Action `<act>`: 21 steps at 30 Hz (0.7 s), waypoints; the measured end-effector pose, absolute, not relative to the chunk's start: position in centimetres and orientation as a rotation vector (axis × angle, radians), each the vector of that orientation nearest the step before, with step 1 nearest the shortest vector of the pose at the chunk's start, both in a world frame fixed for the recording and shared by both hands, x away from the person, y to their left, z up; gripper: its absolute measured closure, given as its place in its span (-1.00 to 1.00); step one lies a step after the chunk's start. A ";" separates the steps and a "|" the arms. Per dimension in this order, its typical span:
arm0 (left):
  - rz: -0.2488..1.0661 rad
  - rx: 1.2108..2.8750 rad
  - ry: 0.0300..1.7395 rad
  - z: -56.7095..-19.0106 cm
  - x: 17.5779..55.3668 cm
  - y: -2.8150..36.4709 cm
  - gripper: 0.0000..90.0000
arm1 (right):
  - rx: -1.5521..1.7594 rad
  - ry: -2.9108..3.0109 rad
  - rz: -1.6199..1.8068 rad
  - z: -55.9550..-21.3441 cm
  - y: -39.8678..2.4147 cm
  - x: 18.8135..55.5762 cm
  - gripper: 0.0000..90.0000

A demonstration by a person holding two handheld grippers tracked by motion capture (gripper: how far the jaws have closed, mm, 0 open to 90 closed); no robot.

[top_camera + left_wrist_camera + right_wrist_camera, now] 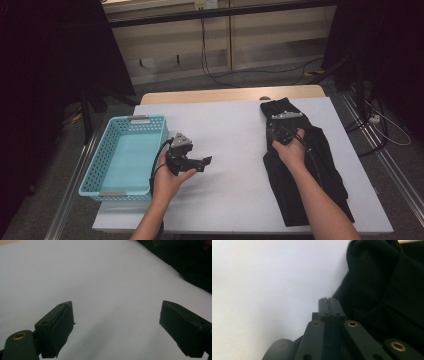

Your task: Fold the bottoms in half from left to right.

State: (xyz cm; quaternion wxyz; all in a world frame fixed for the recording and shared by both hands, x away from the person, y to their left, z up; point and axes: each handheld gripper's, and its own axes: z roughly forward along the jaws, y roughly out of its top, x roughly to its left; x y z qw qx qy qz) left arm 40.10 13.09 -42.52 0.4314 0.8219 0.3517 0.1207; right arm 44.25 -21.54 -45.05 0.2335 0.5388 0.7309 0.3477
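- Black garment (305,170) lies on the surface's (230,130) right side.
- Right gripper (328,300): fingers closed flush at the garment's left edge; cloth pinched between them, cannot tell.
- Left gripper (116,322): fingers wide open, nothing between, well apart from the garment.

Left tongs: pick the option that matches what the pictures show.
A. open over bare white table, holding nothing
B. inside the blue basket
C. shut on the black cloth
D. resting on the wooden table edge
A: in the left gripper view the left tongs stand wide apart with only the white table between them, and the high view shows them beside the blue basket, away from the black cloth.
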 end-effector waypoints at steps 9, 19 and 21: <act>0.302 2.063 0.881 -42.7 40.0 13.1 -0.72 | 1.410 2.015 0.882 -45.3 -20.0 44.0 0.46; 0.304 2.054 0.896 -42.8 39.9 13.6 -0.72 | 1.456 2.018 0.814 -46.1 -20.4 44.2 0.35; 0.300 2.052 0.896 -42.8 39.9 13.5 -0.72 | 1.429 2.035 0.813 -46.1 -20.3 44.2 0.67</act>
